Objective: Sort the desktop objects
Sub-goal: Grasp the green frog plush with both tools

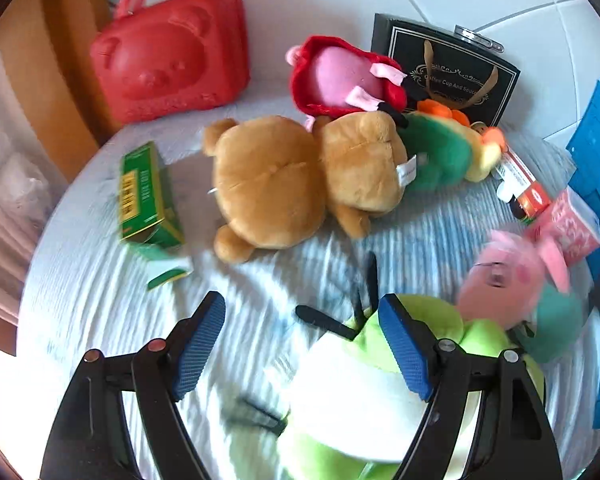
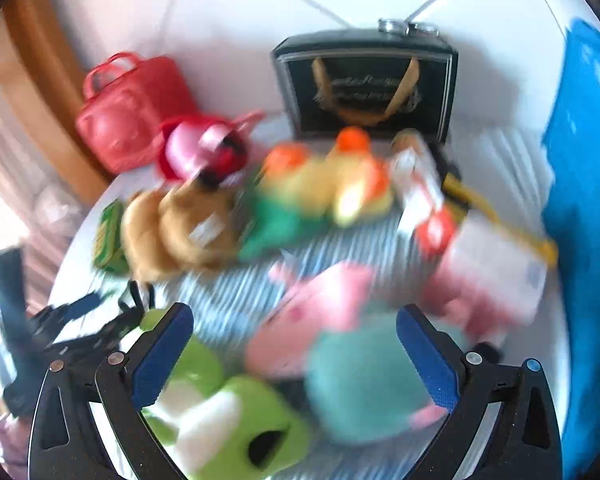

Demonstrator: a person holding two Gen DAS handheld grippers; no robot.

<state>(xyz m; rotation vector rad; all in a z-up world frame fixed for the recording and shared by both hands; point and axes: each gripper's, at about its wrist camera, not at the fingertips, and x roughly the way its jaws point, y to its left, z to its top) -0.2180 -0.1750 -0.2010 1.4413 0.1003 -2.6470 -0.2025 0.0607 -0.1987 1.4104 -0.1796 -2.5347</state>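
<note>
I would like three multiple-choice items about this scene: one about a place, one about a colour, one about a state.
1. Where does the green box lie?
A. beside the brown bear, on the side of the red case
B. inside the red case
C. on top of the black bag

2. What colour are the pads of the left gripper?
A. red
B. blue
C. yellow

3. In what state is the right gripper?
A. shut on the pink pig
B. shut on nothing
C. open

Answers: 1 A, the box lies on the cloth next to the bear. 2 B, both pads show blue. 3 C, the fingers stand wide apart with the pig between them, ungripped.
</note>
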